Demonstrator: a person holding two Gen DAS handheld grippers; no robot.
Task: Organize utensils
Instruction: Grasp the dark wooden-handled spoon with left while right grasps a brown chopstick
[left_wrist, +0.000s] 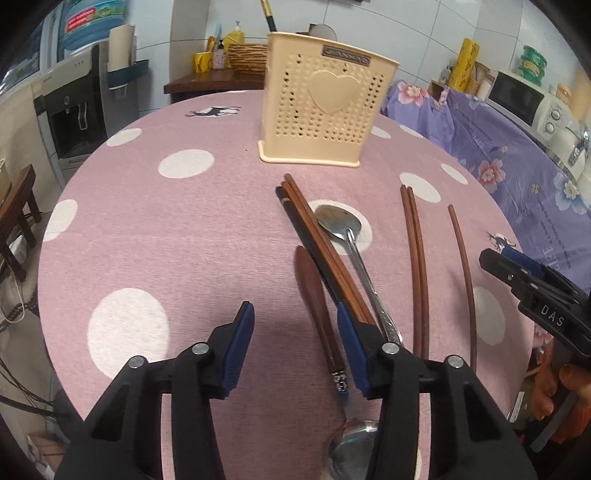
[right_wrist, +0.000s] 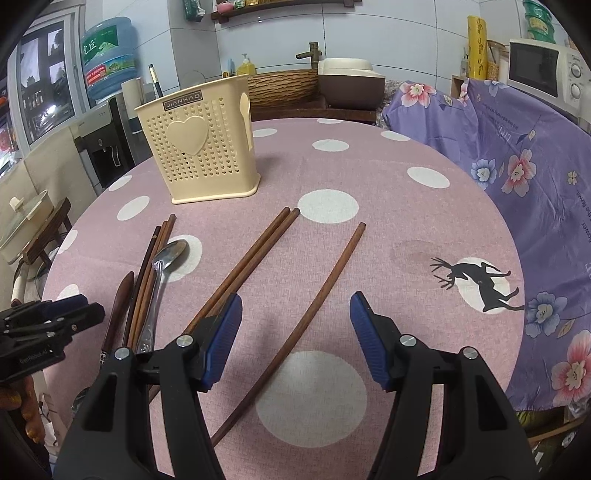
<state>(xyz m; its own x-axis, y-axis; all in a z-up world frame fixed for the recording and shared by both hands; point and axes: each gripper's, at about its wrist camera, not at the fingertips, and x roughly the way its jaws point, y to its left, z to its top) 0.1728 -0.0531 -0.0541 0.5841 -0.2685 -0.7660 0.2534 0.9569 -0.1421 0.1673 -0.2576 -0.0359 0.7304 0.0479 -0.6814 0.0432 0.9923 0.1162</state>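
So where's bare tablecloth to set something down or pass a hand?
Free: the wide stretch left of the wood-handled spoon, and the patch between the lone chopstick and the deer print. Crowded: the strip before the cream holder, where the chopstick bundle, steel spoon and chopstick pair lie.

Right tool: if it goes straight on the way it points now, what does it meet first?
Probably the single chopstick lying on the tablecloth between the open fingers of the right tool. Depth is unclear, so it may touch the cloth beside it first.
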